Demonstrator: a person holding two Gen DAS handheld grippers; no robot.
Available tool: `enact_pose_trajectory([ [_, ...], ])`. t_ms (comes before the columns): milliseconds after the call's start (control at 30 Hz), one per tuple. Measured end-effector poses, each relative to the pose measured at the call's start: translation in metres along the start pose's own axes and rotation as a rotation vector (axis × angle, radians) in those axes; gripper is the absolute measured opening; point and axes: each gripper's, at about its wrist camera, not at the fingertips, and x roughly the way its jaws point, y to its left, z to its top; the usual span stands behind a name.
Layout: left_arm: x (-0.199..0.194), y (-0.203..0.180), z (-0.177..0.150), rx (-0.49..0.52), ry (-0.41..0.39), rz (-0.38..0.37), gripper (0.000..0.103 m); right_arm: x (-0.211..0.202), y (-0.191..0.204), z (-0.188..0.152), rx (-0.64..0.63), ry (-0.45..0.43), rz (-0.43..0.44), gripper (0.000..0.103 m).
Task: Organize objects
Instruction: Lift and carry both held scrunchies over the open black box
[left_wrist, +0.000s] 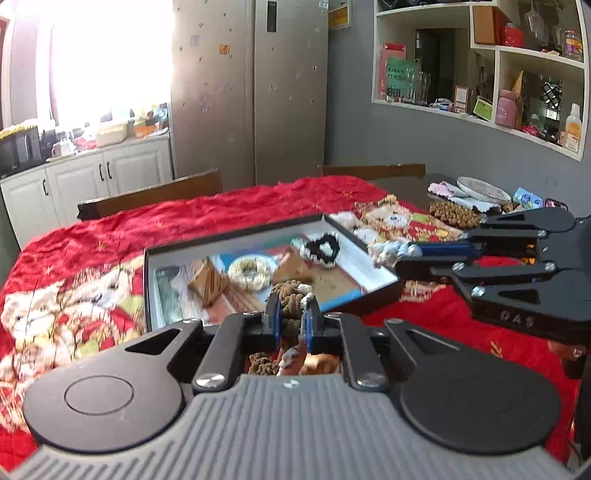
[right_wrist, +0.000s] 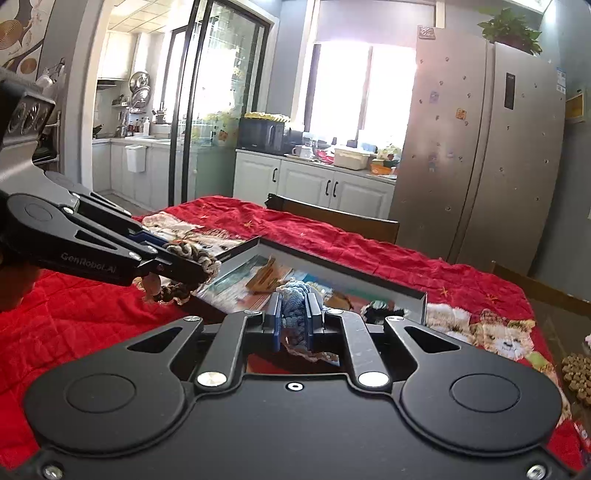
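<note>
My left gripper (left_wrist: 291, 310) is shut on a brown crocheted scrunchie (left_wrist: 290, 295) and holds it above the near edge of a shallow dark box (left_wrist: 236, 236). It also shows in the right wrist view (right_wrist: 192, 264). My right gripper (right_wrist: 293, 314) is shut on a blue-and-white crocheted scrunchie (right_wrist: 293, 295) over the box's right side (right_wrist: 332, 266). In the left wrist view the right gripper (left_wrist: 402, 254) holds that scrunchie (left_wrist: 393, 251) beside the box's right wall. Inside the box lie a cream scrunchie (left_wrist: 251, 273), a black-and-white one (left_wrist: 321, 247) and brown triangular pieces (left_wrist: 210, 282).
A red quilted cloth (left_wrist: 229, 206) covers the table. A brown beaded mat (left_wrist: 452, 214), a plate (left_wrist: 480, 188) and small items sit at the far right. Wooden chairs (left_wrist: 155, 192) stand behind the table. A fridge (left_wrist: 251, 88) and wall shelves (left_wrist: 480, 66) stand beyond.
</note>
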Motion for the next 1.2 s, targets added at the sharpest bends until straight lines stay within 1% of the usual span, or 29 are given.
enact_pose_trajectory([
  [200, 0.018, 0.0, 0.024, 0.018, -0.024, 0.048, 0.015, 0.029, -0.011, 0.016, 0.002, 0.017, -0.045, 0.012],
  [333, 0.034, 0.001, 0.037, 0.007, -0.026, 0.051, 0.015, 0.051, -0.023, 0.025, 0.022, 0.027, -0.081, 0.012],
  [567, 0.074, 0.006, 0.053, -0.005, -0.002, 0.074, 0.015, 0.089, -0.049, 0.035, 0.078, 0.035, -0.145, 0.012],
  [800, 0.112, 0.015, 0.06, -0.029, 0.019, 0.073, 0.015, 0.128, -0.082, 0.038, 0.164, 0.049, -0.194, 0.012],
  [933, 0.131, 0.021, 0.06, -0.051, 0.034, 0.07, 0.015, 0.147, -0.093, 0.038, 0.181, 0.047, -0.221, 0.012],
  [1200, 0.154, 0.03, 0.058, -0.085, 0.043, 0.068, 0.015, 0.179, -0.11, 0.019, 0.254, 0.059, -0.214, 0.012],
])
